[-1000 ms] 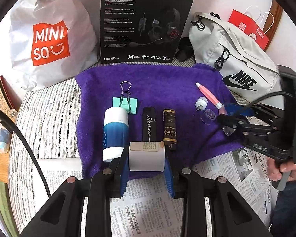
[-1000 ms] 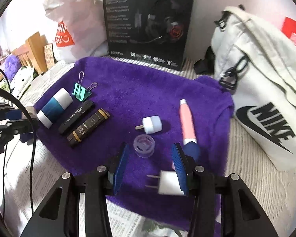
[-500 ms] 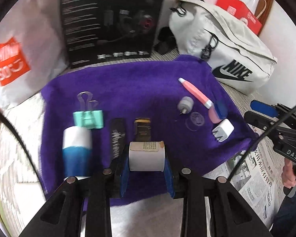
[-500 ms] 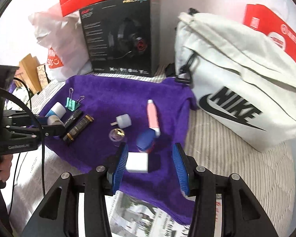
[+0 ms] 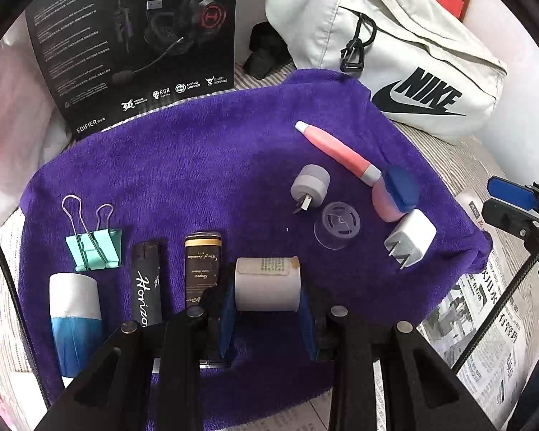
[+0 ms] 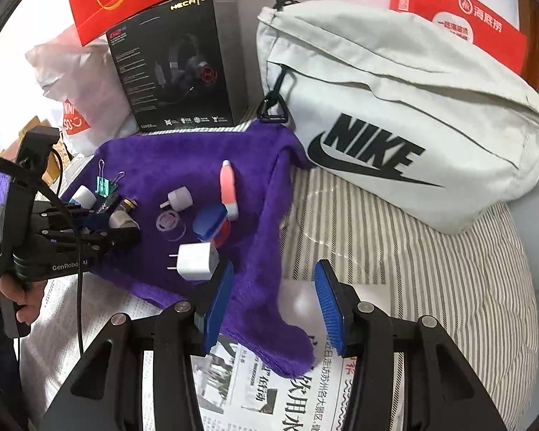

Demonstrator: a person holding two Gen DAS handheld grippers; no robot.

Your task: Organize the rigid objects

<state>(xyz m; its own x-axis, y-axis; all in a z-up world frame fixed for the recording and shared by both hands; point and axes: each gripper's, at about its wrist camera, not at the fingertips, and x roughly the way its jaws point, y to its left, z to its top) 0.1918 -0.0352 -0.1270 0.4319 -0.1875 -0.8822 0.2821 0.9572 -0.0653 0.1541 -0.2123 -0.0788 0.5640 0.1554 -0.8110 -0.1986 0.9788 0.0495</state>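
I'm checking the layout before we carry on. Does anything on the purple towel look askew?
Left items sit in a neat row. On the right, the white charger lies tilted against the pink tube's blue cap, prongs out, near the towel edge.

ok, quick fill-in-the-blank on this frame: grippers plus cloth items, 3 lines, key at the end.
The left gripper is shut on a white ____.
The right gripper is ____, holding nothing.
The white plug adapter lies on the ____ towel.
Beside the binder clip lies a black stick marked ____.

Missing: roll; open; purple; Horizon
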